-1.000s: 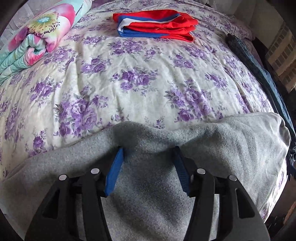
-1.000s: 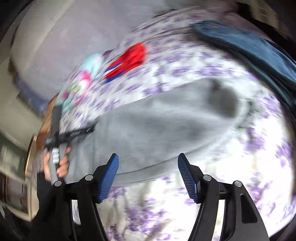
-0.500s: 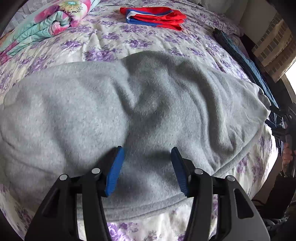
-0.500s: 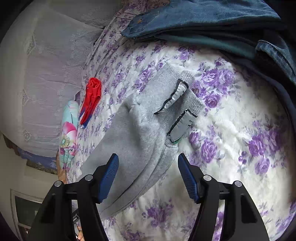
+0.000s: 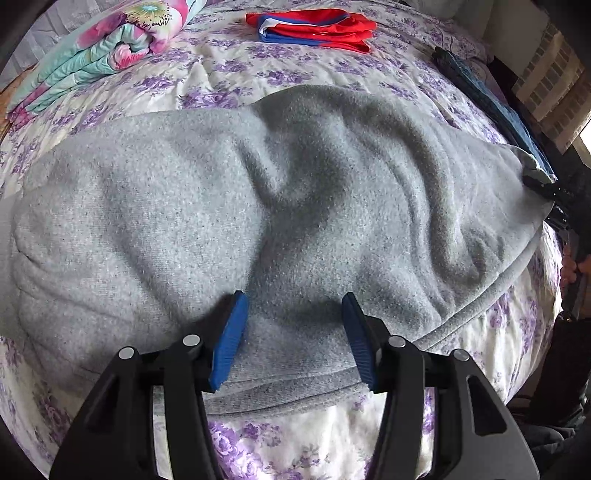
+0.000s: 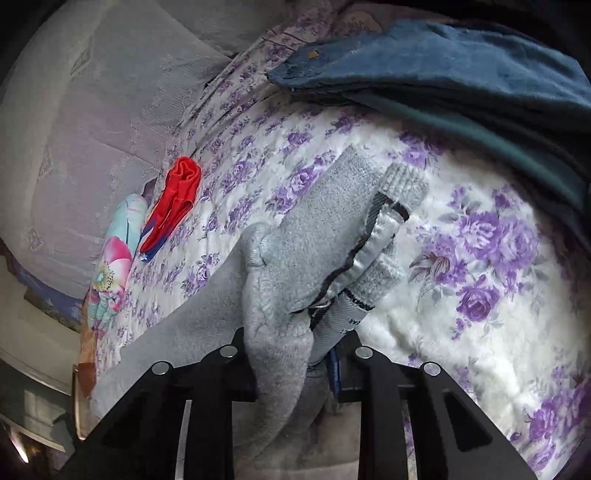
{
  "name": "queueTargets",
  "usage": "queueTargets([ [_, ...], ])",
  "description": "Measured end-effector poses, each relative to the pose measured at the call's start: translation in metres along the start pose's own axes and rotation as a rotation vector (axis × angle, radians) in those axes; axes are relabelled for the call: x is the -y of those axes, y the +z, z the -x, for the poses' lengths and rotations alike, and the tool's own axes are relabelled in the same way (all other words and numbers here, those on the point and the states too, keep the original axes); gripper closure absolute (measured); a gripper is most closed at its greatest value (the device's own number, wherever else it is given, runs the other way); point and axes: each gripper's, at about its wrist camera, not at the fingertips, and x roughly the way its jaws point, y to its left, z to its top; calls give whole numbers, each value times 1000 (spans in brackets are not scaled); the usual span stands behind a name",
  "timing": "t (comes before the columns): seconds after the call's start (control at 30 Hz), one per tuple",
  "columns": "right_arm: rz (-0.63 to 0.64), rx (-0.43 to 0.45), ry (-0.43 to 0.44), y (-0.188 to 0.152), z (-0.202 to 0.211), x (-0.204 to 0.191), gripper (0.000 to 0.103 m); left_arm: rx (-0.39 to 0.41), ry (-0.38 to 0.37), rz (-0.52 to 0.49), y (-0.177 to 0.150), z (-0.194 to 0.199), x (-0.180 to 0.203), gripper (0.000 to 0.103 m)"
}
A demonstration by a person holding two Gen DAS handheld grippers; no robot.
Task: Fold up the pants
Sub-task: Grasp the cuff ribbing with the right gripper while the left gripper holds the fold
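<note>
The bed (image 5: 332,92), covered in a purple-flowered quilt, carries everything here. The grey pants (image 5: 229,206) lie across its near part, spread wide and rumpled, with deep creases running through the middle and a ribbed hem along the near edge.

Beyond the pants, at the far side of the bed, sit a rolled floral blanket (image 5: 110,48) and a folded red and blue garment (image 5: 314,26), both well apart from the pants. Off the right end of the pants lies a pile of dark blue clothes (image 6: 461,74); in the right wrist view it sits just past the waistband, near it but not touching.

The right hand-held gripper (image 6: 291,369) is clenched on the waistband end of the pants, where the grey fleece bunches between its fingers and a pale inner lining (image 6: 373,243) with dark trim turns outward. The left hand-held gripper (image 5: 293,332) is released, its blue pads (image 5: 231,339) spread wide just above the near hem of the pants, with cloth below them but nothing pinched.

The step in hand looks like taking hold of the pants at 2 points before a fold: 1 end is gripped, the other is not yet. The next move probably calls for the left hand-held gripper to drop onto the near hem and close on it, catching every layer. Then both can lift and pull the cloth taut, which should smooth the creases before 1 half is laid over the other.
</note>
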Motion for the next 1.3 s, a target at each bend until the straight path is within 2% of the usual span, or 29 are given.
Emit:
queueTargets([
  [0.07, 64, 28, -28, -4, -3, -3, 75, 7, -16, 3, 2, 8, 6, 53],
  [0.17, 128, 69, -38, -10, -2, -4, 73, 37, -102, -29, 11, 28, 32, 53],
  [0.3, 145, 91, -32, -12, -1, -2, 72, 86, -104, -100, 39, 42, 88, 52],
  [0.47, 146, 106, 0, -13, -1, 4, 72, 56, -168, -128, 88, 0, 164, 53],
  [0.63, 133, 105, 39, -12, 0, 9, 72, 13, -173, -171, 104, -44, 224, 53],
  [0.7, 131, 103, 46, -12, 0, 10, 71, -2, -181, -165, 108, -56, 234, 53],
  [0.87, 130, 96, 62, -13, 0, 10, 70, -27, -129, -159, 109, -84, 238, 53],
  [1.13, 120, 85, 81, -11, -3, 11, 68, 3, -115, -187, 103, -82, 245, 44],
  [1.3, 114, 81, 103, -11, -3, 13, 68, 26, -137, -194, 99, -75, 242, 44],
])
